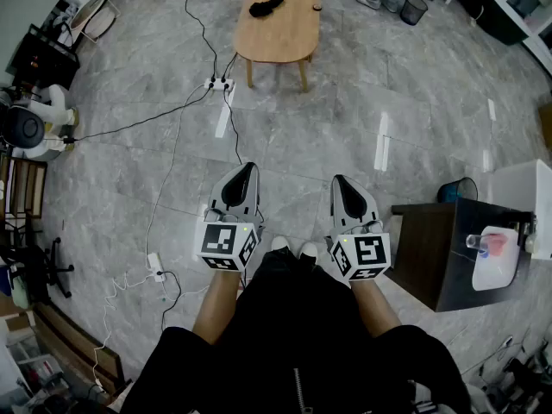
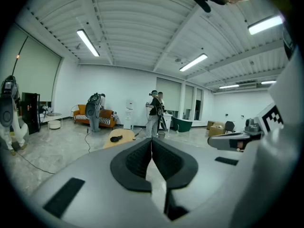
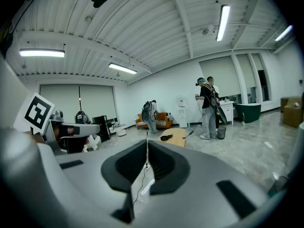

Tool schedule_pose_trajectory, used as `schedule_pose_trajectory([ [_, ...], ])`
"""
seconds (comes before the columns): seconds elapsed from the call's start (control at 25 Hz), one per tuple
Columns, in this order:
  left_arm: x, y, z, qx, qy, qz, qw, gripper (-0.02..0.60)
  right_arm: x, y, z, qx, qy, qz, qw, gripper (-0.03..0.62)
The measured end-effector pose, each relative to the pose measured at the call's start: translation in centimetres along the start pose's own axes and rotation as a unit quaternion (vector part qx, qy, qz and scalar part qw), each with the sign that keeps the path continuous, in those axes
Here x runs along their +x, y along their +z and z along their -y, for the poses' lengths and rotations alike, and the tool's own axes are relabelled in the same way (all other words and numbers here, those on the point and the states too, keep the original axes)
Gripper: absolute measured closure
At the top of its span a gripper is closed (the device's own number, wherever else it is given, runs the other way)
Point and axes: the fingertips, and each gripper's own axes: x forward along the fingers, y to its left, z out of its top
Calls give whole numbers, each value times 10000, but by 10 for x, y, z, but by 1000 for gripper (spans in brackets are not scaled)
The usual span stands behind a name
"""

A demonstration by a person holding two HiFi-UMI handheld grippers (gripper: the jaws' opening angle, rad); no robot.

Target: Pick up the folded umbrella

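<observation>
The folded umbrella (image 1: 266, 5) is a small black bundle lying on a light wooden oval table (image 1: 280, 33) far ahead across the floor. It also shows on the table in the left gripper view as the umbrella (image 2: 115, 138) and in the right gripper view as the umbrella (image 3: 166, 137). My left gripper (image 1: 244, 172) and right gripper (image 1: 338, 182) are held side by side in front of my body, well short of the table. Both point towards it. Both are shut, with nothing between the jaws of the left gripper (image 2: 151, 140) or the right gripper (image 3: 147, 142).
A power strip (image 1: 217, 84) and cables trail over the grey tiled floor between me and the table. A dark cabinet (image 1: 440, 248) stands close on my right, a white robot (image 1: 34, 119) at the left. People (image 2: 154, 113) stand beyond the table near a bin (image 1: 415, 9).
</observation>
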Motion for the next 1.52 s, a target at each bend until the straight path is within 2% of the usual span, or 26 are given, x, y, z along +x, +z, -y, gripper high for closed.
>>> schedule_pose_trajectory([
  [0.12,-29,-7,12,-25,-35,-141,9999,566,-30,-7,-10,101,-185,-131,9997,572],
  [0.28,-56,-14,31,-4,-72,-145,9999,566,-61,-18,-26,112,-110,-180,9997,565],
  [0.44,-67,-22,44,-62,-126,-139,9998,566,-74,-23,-40,101,-20,-170,9998,565],
  [0.68,-76,-26,53,-48,-157,-138,9998,566,-80,-23,-47,56,-118,-133,9998,565],
  [1.0,-77,-28,39,-99,-121,-152,9998,566,-70,-26,-64,17,10,-194,9998,565],
  [1.52,-61,-30,2,-36,-274,-141,9995,566,-27,-26,-93,-107,34,-171,9998,565],
])
